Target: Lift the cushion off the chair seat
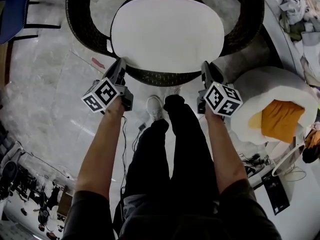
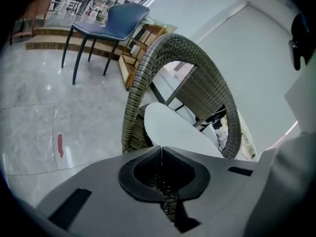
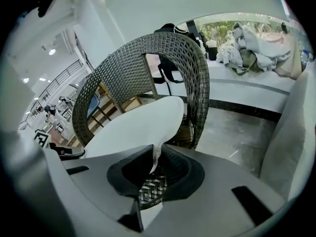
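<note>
White cushion ×1 on wicker chair ×1 | left hand-held gripper, right hand-held gripper: both clamped on cushion edge

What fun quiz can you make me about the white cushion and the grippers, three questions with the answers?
1. True or false: the cushion on the wicker chair is orange.
2. What is pinched in the right gripper? A the cushion's edge; B a spoon; C nothing.
3. Fill the gap: the far chair in the left gripper view has a ___ seat.
Key: 1 false, it is white. 2 A. 3 blue.
</note>
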Demonstrator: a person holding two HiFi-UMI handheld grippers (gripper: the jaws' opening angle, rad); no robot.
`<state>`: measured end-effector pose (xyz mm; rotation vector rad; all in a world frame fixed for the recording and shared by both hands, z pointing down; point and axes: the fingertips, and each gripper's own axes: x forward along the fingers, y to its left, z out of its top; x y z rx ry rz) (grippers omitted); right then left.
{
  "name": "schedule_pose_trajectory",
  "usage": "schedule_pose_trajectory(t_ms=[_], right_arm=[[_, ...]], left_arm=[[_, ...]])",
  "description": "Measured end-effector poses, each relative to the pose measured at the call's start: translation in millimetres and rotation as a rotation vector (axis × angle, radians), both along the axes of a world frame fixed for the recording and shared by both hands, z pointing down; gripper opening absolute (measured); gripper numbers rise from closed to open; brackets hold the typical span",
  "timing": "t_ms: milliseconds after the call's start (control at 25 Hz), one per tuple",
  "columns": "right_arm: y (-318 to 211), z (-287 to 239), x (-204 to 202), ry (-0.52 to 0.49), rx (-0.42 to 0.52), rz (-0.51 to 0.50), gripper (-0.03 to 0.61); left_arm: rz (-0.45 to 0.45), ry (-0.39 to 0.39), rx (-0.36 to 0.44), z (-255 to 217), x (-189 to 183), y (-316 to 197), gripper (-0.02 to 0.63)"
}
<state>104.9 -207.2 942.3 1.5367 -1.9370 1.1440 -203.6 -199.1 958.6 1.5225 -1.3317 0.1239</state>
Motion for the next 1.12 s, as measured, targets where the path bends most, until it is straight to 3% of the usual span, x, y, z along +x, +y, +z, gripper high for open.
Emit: schedule_pose_trajectory(t_ms=[280,720,1120], right_arm=[[-14.4,-82.5,-1.2,0.006,0.09,-0.016,0.044],[-64.1,-296.9,9.8,-0.056,0.379,0.012,0.04],[-60.1,-496.6,-1.6,-0.111,0.655,0.004,0.04]], left_arm=[[0.031,-0.018,0.1,-87.2,2.4,-14.9,0.012],[0.037,-0.049,0.422,-309.9,12.6,-69.7,0.011],[0.019,-0.088,0.704,-520.0,1.6,-63.0,0.011]])
